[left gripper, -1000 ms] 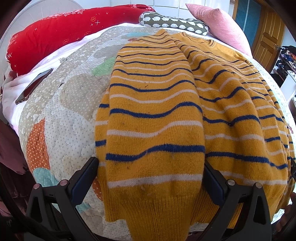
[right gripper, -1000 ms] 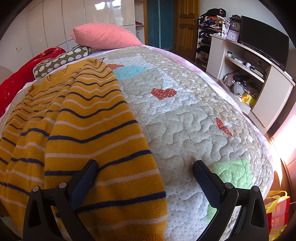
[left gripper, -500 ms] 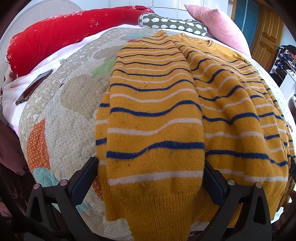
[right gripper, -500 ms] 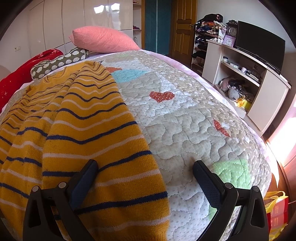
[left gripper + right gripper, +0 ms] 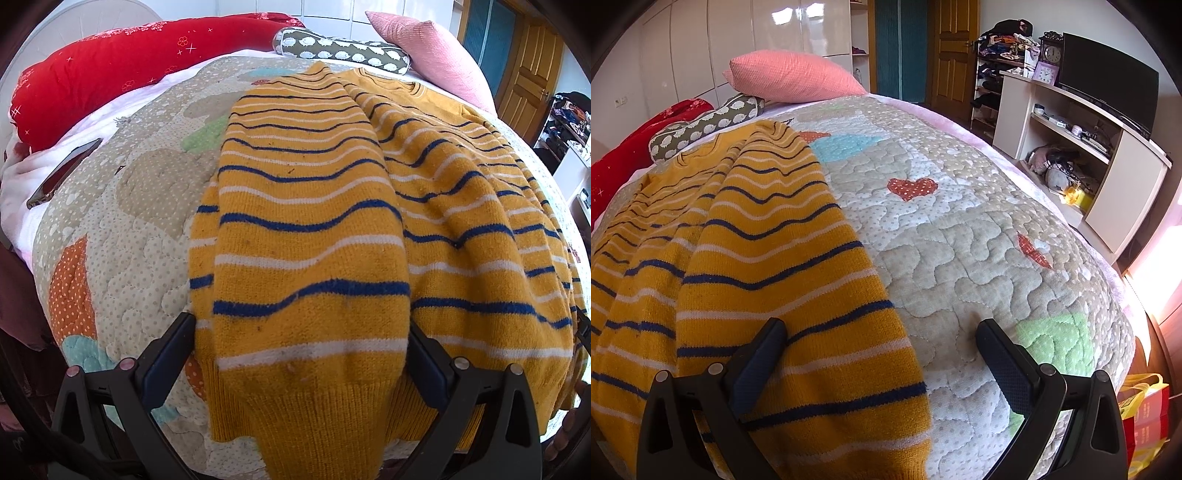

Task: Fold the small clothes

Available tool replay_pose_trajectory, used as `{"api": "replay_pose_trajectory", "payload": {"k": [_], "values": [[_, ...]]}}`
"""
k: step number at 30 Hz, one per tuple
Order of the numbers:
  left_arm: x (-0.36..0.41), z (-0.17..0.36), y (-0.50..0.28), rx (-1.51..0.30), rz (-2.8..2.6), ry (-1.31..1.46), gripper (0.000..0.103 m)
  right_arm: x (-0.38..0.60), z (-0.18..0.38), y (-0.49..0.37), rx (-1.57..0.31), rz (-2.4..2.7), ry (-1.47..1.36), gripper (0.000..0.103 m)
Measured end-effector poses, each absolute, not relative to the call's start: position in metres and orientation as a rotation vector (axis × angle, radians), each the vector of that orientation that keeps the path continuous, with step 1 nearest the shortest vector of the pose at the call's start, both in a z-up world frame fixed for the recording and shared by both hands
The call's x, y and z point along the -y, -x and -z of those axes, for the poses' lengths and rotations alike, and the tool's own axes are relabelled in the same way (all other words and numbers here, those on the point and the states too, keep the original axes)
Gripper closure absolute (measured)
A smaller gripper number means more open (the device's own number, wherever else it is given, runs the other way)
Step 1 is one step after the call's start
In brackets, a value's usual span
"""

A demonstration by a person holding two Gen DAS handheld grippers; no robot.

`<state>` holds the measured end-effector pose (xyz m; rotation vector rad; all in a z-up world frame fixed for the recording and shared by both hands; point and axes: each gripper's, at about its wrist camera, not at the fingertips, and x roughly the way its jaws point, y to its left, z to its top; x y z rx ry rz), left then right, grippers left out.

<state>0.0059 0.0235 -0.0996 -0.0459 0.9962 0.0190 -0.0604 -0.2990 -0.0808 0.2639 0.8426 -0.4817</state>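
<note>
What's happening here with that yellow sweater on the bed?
A person with a two-finger gripper in each hand is folding a striped sweater laid on a quilt. Both sleeves are already folded in over the body. The left gripper is open, its fingers on either side of the near sleeve's cuff end. The right gripper is open too, over the sweater's edge and the bare quilt beside it. Neither has hold of the sweater.
</note>
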Motion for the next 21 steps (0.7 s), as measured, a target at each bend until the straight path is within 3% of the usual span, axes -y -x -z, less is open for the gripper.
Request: {"api": "replay_pose_trajectory", "payload": {"k": [16, 21], "values": [[-0.027, 0.097, -0.007, -1.022, 0.015, 0.054, 0.0, 0.298, 0.08, 0.062, -0.817, 0.482, -0.281, 0.001], [-0.055, 0.078, 0.002, -1.021, 0.078, 0.195, 0.007, 0.299, 0.077, 0.063, -0.83, 0.463, -0.276, 0.001]]}}
